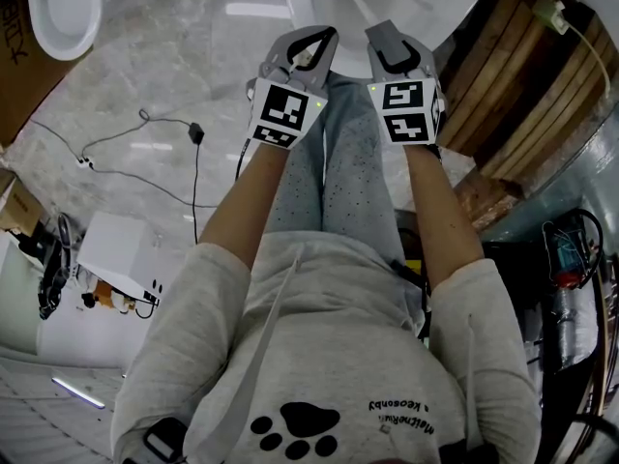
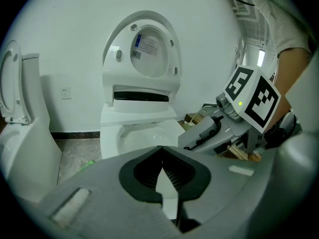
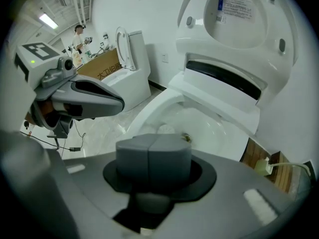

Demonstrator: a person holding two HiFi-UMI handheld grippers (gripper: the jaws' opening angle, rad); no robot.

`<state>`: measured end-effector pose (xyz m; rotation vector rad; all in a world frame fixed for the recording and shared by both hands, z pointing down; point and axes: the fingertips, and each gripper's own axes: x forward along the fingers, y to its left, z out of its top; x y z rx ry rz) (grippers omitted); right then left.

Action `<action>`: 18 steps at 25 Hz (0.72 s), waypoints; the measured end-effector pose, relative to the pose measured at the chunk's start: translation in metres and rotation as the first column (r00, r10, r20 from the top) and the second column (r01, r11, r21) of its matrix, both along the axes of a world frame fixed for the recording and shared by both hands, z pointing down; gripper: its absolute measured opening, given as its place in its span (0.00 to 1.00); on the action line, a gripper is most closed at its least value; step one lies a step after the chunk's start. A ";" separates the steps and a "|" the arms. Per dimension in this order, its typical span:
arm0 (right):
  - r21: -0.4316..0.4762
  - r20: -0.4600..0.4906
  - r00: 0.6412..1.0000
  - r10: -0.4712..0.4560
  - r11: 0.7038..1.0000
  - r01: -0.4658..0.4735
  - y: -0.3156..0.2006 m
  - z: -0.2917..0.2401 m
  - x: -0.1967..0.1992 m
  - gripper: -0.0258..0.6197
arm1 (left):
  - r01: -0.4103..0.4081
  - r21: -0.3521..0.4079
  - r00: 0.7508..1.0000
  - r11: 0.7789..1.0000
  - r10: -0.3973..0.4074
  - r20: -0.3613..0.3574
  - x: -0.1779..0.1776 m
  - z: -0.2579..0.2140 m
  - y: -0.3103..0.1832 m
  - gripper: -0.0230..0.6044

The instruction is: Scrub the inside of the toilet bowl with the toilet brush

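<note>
A white toilet [image 2: 142,133] stands ahead with its lid [image 2: 149,49] raised; its bowl [image 3: 199,126] is open below the grippers. Inside the bowl lies a small round white thing [image 3: 166,129], perhaps the brush head; a thin white rod [image 1: 358,3] runs from it in the head view. My left gripper [image 1: 311,44] and right gripper [image 1: 392,48] hover side by side just short of the bowl rim [image 1: 426,27]. Both are shut with nothing between their jaws. Each shows in the other's view: the right gripper [image 2: 209,133], the left gripper [image 3: 94,99].
A second toilet [image 1: 60,8] and a cardboard box [image 1: 14,66] stand at the left. A black cable [image 1: 145,148] trails over the marble floor by a white box [image 1: 121,259]. Wooden planks [image 1: 522,85] with a plug [image 1: 551,10] lie at the right. A person [image 3: 79,39] stands far back.
</note>
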<state>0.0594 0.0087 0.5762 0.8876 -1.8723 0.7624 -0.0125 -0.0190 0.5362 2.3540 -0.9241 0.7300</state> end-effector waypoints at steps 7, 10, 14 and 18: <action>-0.001 0.002 1.000 -0.004 1.000 0.004 -0.010 0.004 0.002 0.28 | -0.001 0.000 1.000 1.000 0.001 0.004 0.005 0.001 -0.006 0.04; 0.011 0.007 1.000 -0.020 1.000 0.020 -0.019 0.004 0.000 0.28 | 0.007 0.000 1.000 1.000 -0.007 0.004 0.004 -0.001 -0.007 0.04; 0.018 0.002 1.000 -0.027 0.999 0.027 -0.028 0.004 0.002 0.28 | 0.010 0.000 1.000 1.000 -0.010 0.001 0.007 -0.002 -0.008 0.04; 0.023 0.001 1.000 -0.029 0.999 0.029 -0.037 0.005 0.003 0.28 | 0.014 -0.002 1.000 1.000 -0.014 -0.002 0.009 -0.001 -0.006 0.04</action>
